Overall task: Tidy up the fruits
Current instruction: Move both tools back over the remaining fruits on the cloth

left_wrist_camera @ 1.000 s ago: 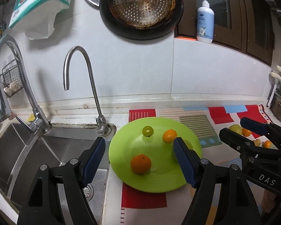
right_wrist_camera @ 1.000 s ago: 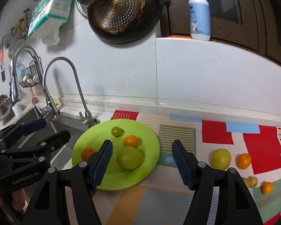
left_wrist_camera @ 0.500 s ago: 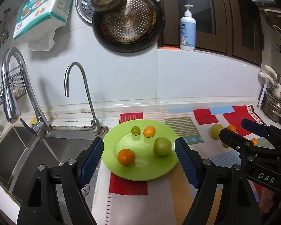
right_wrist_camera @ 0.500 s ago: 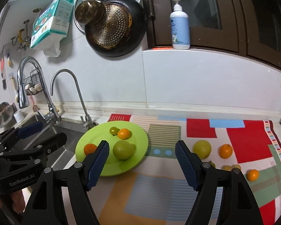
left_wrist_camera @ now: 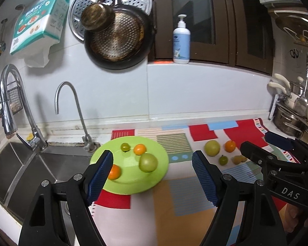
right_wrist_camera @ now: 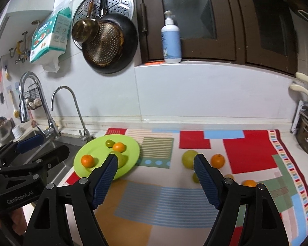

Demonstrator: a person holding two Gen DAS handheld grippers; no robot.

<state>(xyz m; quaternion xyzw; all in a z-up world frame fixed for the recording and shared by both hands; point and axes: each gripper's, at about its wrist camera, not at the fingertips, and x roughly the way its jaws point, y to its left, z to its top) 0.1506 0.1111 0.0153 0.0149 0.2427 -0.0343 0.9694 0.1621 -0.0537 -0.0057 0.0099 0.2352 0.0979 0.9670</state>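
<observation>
Glossy green plate (left_wrist_camera: pixel 162 160); shiny metal faucet (left_wrist_camera: pixel 69 110); matt woven mat (right_wrist_camera: pixel 246 149); steel sink (left_wrist_camera: pixel 14 164).

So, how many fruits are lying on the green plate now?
4 on the green plate: a small green fruit and a small orange at the back, a large green fruit on the right, another orange in front, partly behind a finger. None seems hidden.

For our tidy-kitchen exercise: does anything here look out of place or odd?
Yes. Four fruits sit on the green plate, but a large green fruit, two oranges and a small green fruit lie loose on the patterned mat. Nothing looks spilled or damaged.
</observation>
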